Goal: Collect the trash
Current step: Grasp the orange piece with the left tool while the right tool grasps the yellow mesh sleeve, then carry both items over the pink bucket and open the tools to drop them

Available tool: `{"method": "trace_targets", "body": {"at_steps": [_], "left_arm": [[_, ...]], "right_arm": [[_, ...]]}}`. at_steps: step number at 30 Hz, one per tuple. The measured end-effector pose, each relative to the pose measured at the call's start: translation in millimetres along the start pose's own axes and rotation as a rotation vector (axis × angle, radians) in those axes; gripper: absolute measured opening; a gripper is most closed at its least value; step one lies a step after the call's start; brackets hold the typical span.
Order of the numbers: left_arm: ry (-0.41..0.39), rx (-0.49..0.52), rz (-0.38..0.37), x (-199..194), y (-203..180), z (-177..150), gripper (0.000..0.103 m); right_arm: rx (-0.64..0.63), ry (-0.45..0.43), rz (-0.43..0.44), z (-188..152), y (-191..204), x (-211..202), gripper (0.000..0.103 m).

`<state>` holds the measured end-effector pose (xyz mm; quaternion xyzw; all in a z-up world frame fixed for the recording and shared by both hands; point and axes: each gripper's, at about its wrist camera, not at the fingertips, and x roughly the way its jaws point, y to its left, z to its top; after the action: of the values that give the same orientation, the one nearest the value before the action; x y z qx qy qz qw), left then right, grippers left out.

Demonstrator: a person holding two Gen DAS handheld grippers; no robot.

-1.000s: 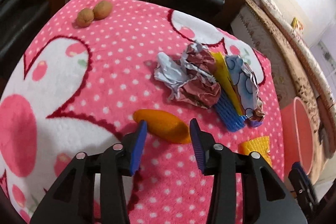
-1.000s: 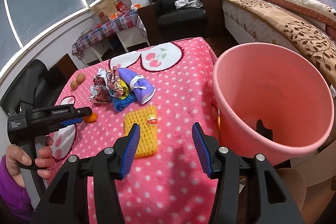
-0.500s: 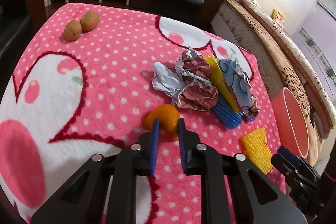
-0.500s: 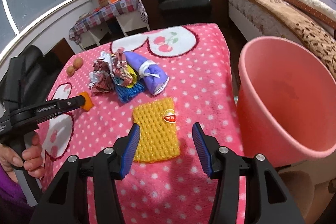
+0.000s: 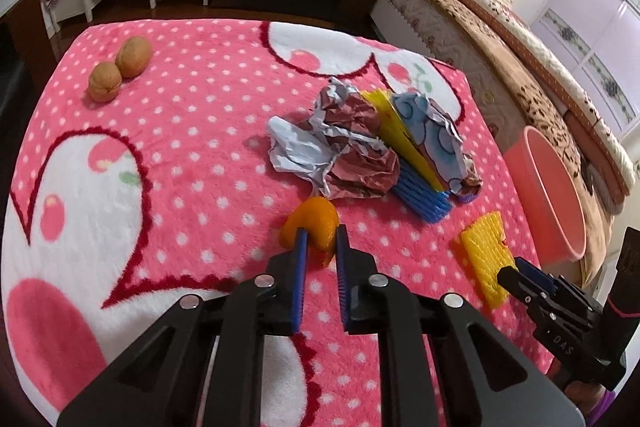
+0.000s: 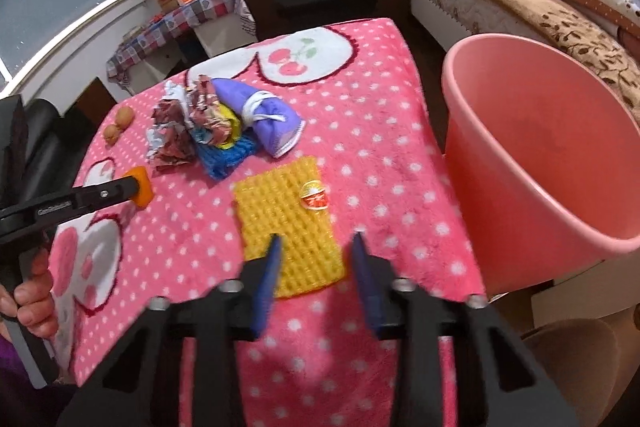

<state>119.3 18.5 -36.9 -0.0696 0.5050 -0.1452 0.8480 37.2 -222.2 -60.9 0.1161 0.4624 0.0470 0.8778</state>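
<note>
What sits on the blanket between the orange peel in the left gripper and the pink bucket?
In the right wrist view, the yellow foam net lies between the orange peel and the pink bucket, under the open right gripper.

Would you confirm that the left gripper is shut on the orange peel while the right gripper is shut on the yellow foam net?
Not quite. The left gripper is shut on the orange peel, but the right gripper is open, its fingers either side of the near end of the yellow foam net, which lies flat on the blanket. The right wrist view shows this.
</note>
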Motion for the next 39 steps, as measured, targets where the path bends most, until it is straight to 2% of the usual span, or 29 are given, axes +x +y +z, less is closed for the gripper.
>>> {"method": "trace_targets", "body": {"at_steps": [2,6,13,18,24,30,33,39], "left_arm": [[0.009,0.015,0.000,-1.7,-3.8,1.3,0.013],[-0.013,0.054,-0.005,-13.4,-16.9,0.3,0.013],[-0.073,0.089,-0.042,-32.9,-58.8,-7.0,0.013],[-0.115,0.116,-0.060,-39.4,-101.0,-8.8,0.013],[-0.097,0.142,-0.109,-26.9,-167.2,-6.2,0.013],[-0.112,0.219,-0.129,-13.7,-224.9,-1.7,0.013],[-0.104,0.238,-0.135,-3.6,-242.0,2.0,0.013],[-0.072,0.284,-0.148,19.1,-271.9,5.1,0.013]], "right_arm": [[-0.002,-0.011,0.012,-1.0,1.5,-4.2,0.010],[0.000,-0.047,0.042,-2.6,0.8,-18.2,0.009],[-0.022,-0.151,0.033,0.7,-14.6,-57.7,0.009],[0.009,-0.207,0.007,10.8,-48.2,-85.6,0.009],[0.020,-0.257,-0.034,24.5,-90.8,-109.3,0.009],[0.105,-0.246,-0.029,24.3,-141.3,-107.3,0.009],[0.147,-0.240,-0.024,25.5,-164.2,-102.5,0.009],[0.151,-0.235,-0.047,31.4,-185.2,-93.0,0.010]]}}
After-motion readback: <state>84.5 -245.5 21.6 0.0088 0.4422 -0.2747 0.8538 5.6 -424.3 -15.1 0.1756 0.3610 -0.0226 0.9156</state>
